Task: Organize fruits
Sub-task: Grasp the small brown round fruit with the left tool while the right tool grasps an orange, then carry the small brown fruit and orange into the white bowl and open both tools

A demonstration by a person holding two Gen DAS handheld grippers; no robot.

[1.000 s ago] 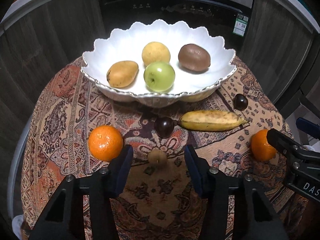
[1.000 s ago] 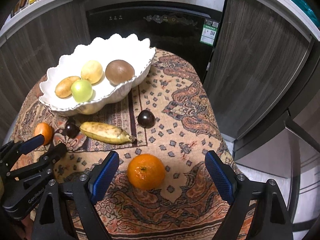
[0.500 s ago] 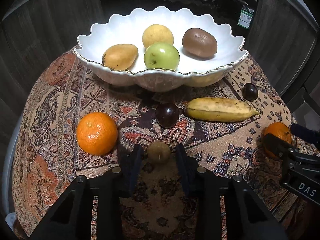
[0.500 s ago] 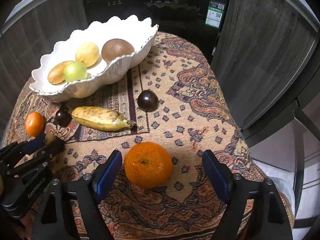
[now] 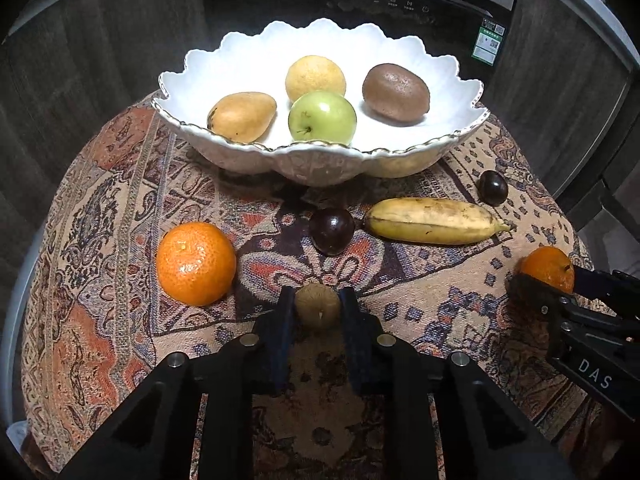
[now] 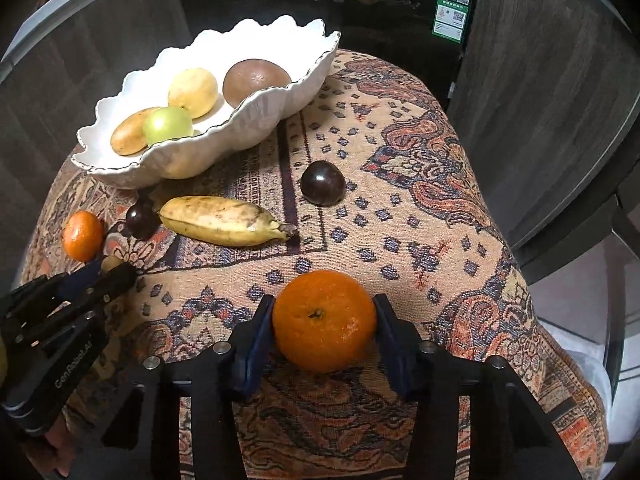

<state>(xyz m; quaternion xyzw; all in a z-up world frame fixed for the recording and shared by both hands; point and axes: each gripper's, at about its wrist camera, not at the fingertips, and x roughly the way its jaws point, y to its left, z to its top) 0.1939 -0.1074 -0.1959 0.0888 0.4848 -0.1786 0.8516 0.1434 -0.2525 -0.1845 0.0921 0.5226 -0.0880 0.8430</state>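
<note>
Jaws of both tools had come in against fruit at once: the left gripper (image 5: 317,307) stood narrowed around a small tan fruit (image 5: 317,305), its pads at either flank, while the right gripper (image 6: 324,322) held a large orange (image 6: 324,320) between its blue pads, both fruits resting on the patterned tabletop (image 6: 420,184). Judging by this, the step in hand was a paired grasp, with lifting not begun. The next move would call for raising each fruit cleanly and carrying it over the scalloped rim of the white bowl (image 5: 256,60), where a mango (image 5: 241,116), a green apple (image 5: 322,117), a yellow fruit (image 5: 315,77) and a brown kiwi-like fruit (image 5: 395,93) lay. A second orange (image 5: 196,263), a banana (image 5: 434,221) and two dark plums (image 5: 331,230) waited loose on the cloth. Readable writing was sparse: "DAS" on the right tool's body, "GenRobot.AI" on the left's; the green sticker (image 6: 452,16) on the dark appliance behind was too small to read.
</note>
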